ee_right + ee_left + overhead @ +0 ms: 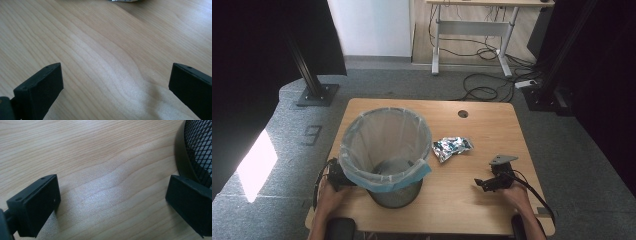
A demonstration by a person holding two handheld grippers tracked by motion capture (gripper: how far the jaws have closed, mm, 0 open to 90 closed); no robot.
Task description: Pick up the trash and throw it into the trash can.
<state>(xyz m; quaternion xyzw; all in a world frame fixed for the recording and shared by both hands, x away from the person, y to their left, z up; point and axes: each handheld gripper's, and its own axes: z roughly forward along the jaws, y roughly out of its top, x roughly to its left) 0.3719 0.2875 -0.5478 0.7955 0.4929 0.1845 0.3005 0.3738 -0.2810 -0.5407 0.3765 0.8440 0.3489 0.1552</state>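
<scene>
1. Bin (387,155): black mesh, lined with a clear bag whose blue hem folds over the rim; upright on the left half of the table (472,195), near the front edge.
2. Wrapper (452,147): crumpled, silvery with blue print; flat on the wood just right of the bin, apart from it, nearer the table's middle.
3. Left gripper (335,176): held low at the bin's left side, partly hidden behind the bag's rim in the high view. Jaws spread wide in the left gripper view (112,202), nothing between them but bare wood; mesh wall and dark base ring (197,147) just past the right-hand jaw (touching or not, cannot tell).
4. Right gripper (497,181): at the front right of the table, grey plate on top, cable trailing toward the front edge. Jaws spread wide in the right gripper view (116,85), empty, over bare wood; a sliver of the wrapper (125,0) at the top edge, well apart.
5. Hands: left hand (329,200) and right hand (518,196) gripping the handles, forearms entering from the bottom.
6. Beyond the table: grey carpet, a desk frame (472,30) and loose cables on the floor.
</scene>
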